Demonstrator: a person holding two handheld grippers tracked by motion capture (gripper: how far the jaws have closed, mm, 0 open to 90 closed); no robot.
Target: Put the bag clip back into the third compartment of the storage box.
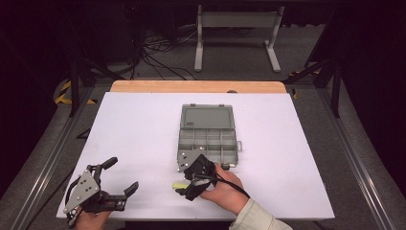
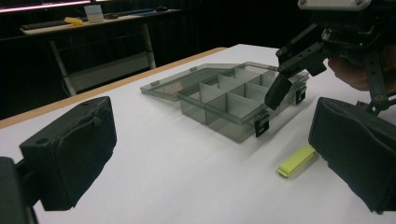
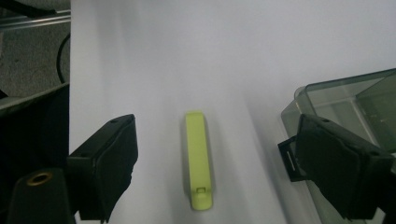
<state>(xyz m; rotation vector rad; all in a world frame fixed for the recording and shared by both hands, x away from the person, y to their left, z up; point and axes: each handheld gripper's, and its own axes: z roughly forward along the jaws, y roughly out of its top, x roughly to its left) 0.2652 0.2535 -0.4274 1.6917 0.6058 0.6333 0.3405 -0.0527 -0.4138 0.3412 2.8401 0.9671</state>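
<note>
- Yellow-green clip [image 3: 199,161] flat on the white table [image 1: 143,124], just beside the near end of the grey compartment box [image 1: 208,141]; box lid open.
- Right gripper [image 1: 187,184] over the clip, jaws spread wide on either side, not touching it, one jaw near the box latch [image 2: 262,123].
- Left gripper [image 1: 123,176] near the table's front left corner, well apart, jaws spread, grasping nothing.
</note>
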